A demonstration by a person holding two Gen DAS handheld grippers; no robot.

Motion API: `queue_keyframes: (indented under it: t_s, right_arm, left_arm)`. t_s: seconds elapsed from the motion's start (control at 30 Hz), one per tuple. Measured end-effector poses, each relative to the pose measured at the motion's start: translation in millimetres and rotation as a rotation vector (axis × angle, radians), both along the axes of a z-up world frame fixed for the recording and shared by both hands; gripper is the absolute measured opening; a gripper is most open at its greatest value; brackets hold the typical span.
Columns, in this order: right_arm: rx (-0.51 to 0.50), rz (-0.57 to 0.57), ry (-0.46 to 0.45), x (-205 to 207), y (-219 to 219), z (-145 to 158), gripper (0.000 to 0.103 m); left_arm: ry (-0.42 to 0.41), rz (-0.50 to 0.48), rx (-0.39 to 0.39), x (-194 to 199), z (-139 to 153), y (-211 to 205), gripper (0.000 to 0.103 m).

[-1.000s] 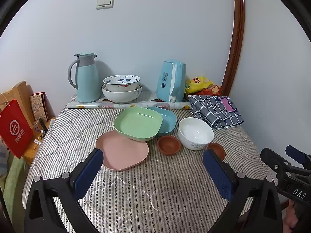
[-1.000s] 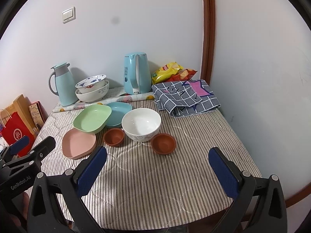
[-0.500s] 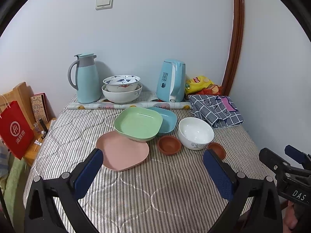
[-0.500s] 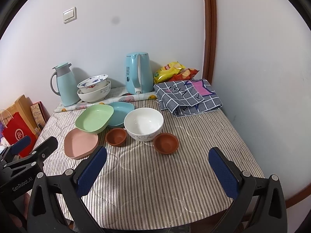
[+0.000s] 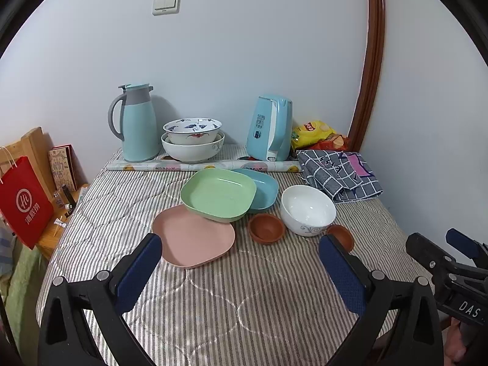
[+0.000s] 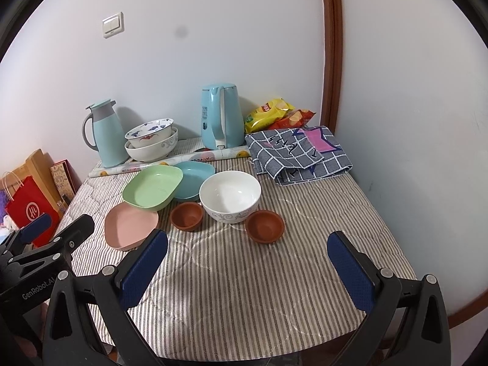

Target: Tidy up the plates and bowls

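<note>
A pink plate (image 5: 193,236) (image 6: 131,225), a green plate (image 5: 218,194) (image 6: 152,189) leaning on it, and a blue plate (image 5: 263,189) (image 6: 195,178) lie mid-table. A white bowl (image 5: 307,209) (image 6: 230,195) stands between two small brown bowls (image 5: 266,228) (image 6: 186,215), the second to its right (image 5: 341,234) (image 6: 264,225). Two patterned bowls are stacked at the back (image 5: 192,140) (image 6: 151,141). My left gripper (image 5: 241,270) is open and empty above the near table. My right gripper (image 6: 248,267) is open and empty, short of the bowls.
A teal jug (image 5: 137,122), a blue kettle (image 5: 270,131), snack bags (image 5: 317,134), a rolled mat (image 5: 201,164) and a checked cloth (image 5: 338,172) stand along the back and right. A red bag (image 5: 26,202) hangs off the left. The striped tablecloth (image 5: 244,299) covers the table.
Both grippers have crept slightly forward toward the dishes. Nothing on the table has moved.
</note>
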State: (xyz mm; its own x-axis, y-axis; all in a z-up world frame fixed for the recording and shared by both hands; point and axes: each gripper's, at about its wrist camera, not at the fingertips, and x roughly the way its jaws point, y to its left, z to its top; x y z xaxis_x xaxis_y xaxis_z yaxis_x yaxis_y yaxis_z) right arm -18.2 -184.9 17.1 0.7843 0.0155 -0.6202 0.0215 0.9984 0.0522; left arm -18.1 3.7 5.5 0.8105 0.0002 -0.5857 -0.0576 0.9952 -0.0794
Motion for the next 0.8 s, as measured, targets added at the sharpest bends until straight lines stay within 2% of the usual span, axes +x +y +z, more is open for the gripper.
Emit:
queue_keyframes:
  t_s: [0.8]
  right_arm:
    - [0.002, 0.010, -0.004, -2.2, 5.2, -0.2, 0.103]
  left_arm:
    - [-0.007, -0.003, -0.002, -0.7, 3.5, -0.7, 0.103]
